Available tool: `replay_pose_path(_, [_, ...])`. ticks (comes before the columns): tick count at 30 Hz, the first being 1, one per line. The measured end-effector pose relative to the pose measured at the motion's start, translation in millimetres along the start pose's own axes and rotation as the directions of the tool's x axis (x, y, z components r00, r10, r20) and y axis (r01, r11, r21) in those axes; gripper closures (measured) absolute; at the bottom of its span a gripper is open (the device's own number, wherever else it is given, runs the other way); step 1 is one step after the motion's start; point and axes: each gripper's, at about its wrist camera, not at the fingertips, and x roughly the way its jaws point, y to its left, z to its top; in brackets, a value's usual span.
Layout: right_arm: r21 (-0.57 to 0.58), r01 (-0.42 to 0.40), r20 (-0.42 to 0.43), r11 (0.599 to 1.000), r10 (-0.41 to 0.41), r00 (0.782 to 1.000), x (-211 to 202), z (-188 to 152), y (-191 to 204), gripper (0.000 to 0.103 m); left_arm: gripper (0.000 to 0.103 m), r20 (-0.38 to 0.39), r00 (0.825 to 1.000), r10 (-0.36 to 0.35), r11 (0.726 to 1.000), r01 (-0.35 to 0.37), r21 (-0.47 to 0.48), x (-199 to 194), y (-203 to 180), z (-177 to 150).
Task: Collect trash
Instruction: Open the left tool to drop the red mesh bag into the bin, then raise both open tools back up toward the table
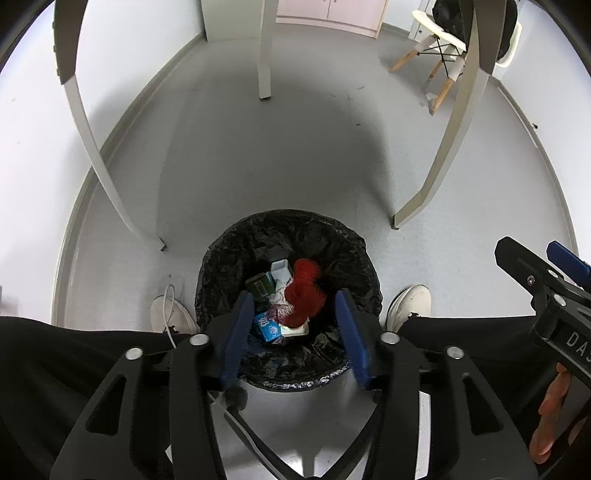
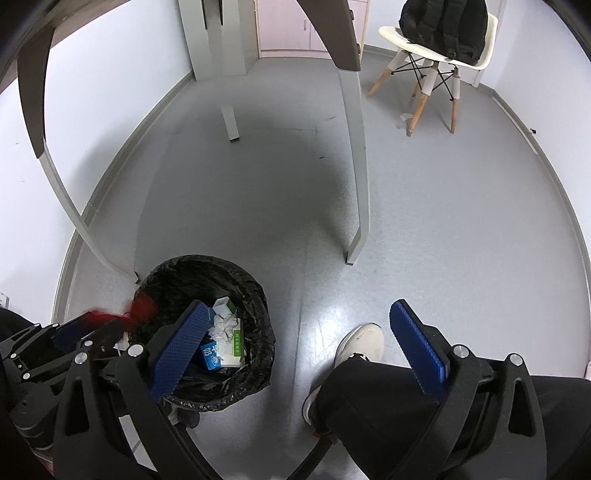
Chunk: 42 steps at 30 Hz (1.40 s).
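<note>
A: Okay, left wrist first. What's the left gripper [image 1: 295,325] doing?
B: Jaws spread, nothing pinched, hanging right over the bin [image 1: 236,236]. Black liner. Trash is inside: red fluffy thing [image 1: 304,291], blue carton [image 1: 266,326], green box [image 1: 260,284], small white tray [image 1: 280,269], crumpled tissue [image 1: 279,306].
A: Any text?
B: White characters on the blue carton, too blurred to read here. "DA" on the right gripper [image 1: 550,273] body at the right edge; a hand [image 1: 550,417] holds it.
A: Around it?
B: White shoes [image 1: 408,306] either side of the bin, black trousers, grey table legs [image 1: 96,158], a chair [image 1: 439,40] far back.

A: Right wrist view?
B: Right gripper [image 2: 295,325] spread wide, empty, over bare floor [image 2: 443,221] and a shoe [image 2: 364,341]. Its left finger partly covers the bin [image 2: 207,266].
A: Text?
B: Blue carton [image 2: 209,354] shows Chinese characters, one looks like 奶. Box with green edge [image 2: 232,343] has print, unreadable.
A: Else?
B: Left gripper [image 2: 88,328] sits at the bin's left rim with a red blur [image 2: 142,308] by it; can't tell from this view if they touch. Backpack [image 2: 443,26] on the chair [image 2: 436,51].
</note>
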Motion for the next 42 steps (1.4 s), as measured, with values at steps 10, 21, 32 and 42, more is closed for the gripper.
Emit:
replay_pose_path(10, [-0.005, -0.005, 0.007, 1.000, 0.005, 1.000, -2, 1, 3, 0.008, 0.028, 0.029, 0.999, 0.021, 1.000, -0.021, -0.014, -11, 5, -3])
replay_pose_path(21, [-0.031, -0.007, 0.026, 0.999, 0.008, 1.000, -25, -3, 7, 0.008, 0.006, 0.133, 0.990, 0.047, 0.999, -0.048, 0.001, -51, 5, -9])
replay_pose_path(32, [-0.021, -0.016, 0.088, 1.000, 0.018, 0.996, -83, -4, 8, 0.008, 0.006, 0.233, 0.972, 0.020, 1.000, -0.016, -0.017, -122, 9, -21])
replay_pose_path(42, [-0.024, -0.002, 0.179, 1.000, 0.006, 0.984, -144, -8, 6, 0.008, 0.006, 0.321, 0.947, 0.003, 0.999, 0.012, -0.043, -184, 16, -39])
